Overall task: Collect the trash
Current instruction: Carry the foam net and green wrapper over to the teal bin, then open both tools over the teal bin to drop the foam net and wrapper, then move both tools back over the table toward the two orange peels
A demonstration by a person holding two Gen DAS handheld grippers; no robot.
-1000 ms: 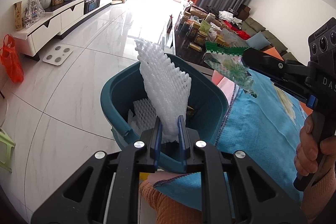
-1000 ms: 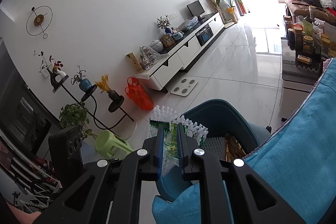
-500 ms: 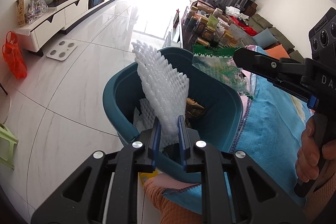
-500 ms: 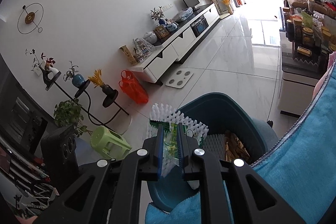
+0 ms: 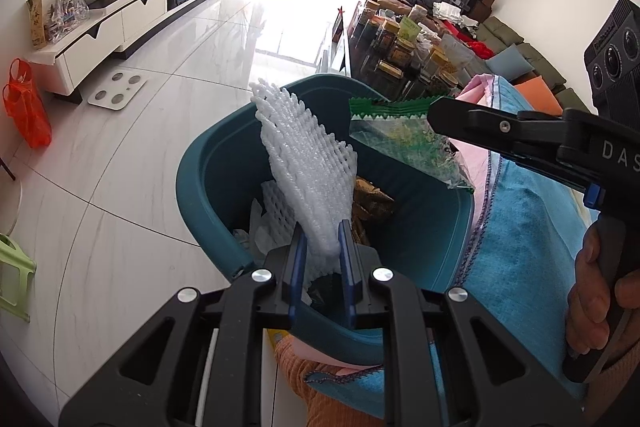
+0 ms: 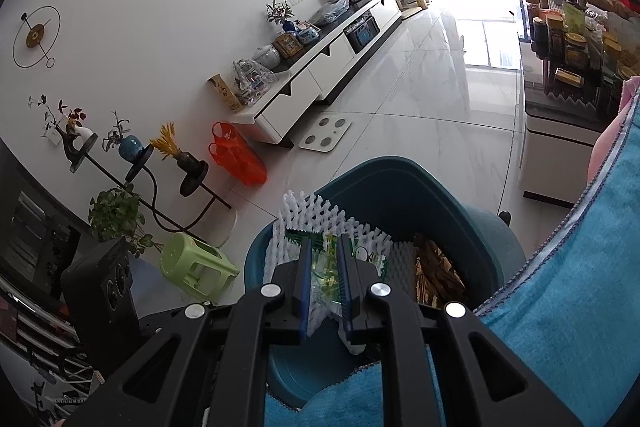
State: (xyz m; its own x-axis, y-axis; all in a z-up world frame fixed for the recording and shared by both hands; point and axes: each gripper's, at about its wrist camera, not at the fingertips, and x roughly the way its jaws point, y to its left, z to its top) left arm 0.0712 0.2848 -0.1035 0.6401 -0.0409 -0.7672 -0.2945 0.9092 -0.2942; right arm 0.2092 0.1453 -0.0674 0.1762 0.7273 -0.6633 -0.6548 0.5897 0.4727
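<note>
- Holding two pieces of trash over the teal bin [image 5: 208, 179], both grippers were pressed together on their loads: the left gripper [image 5: 322, 247] pinched the lower end of a white foam net sleeve [image 5: 304, 163], and the right gripper [image 6: 323, 269] pinched a clear, green-edged snack wrapper [image 6: 326, 259].
- The foam net sleeve stood upright above the bin opening, with its top leaning toward the far rim. Risk: on release it could tip outward over that rim onto the tiled floor [image 5: 132, 147], since it appeared light and tall.
- The snack wrapper [image 5: 404, 143] hung beside the near-right rim, close to the blue blanket [image 5: 532, 227]. Risk: released there, it might drift or slide onto the blanket and miss the bin.
- The two loads were close together over the opening. Risk: the wrapper could snag on the sleeve's mesh and stay attached to it.
- Foam net pieces and brown scraps [image 5: 372, 199] already lay inside the bin. Risk: new trash resting on that heap could sit high and spill.
</note>
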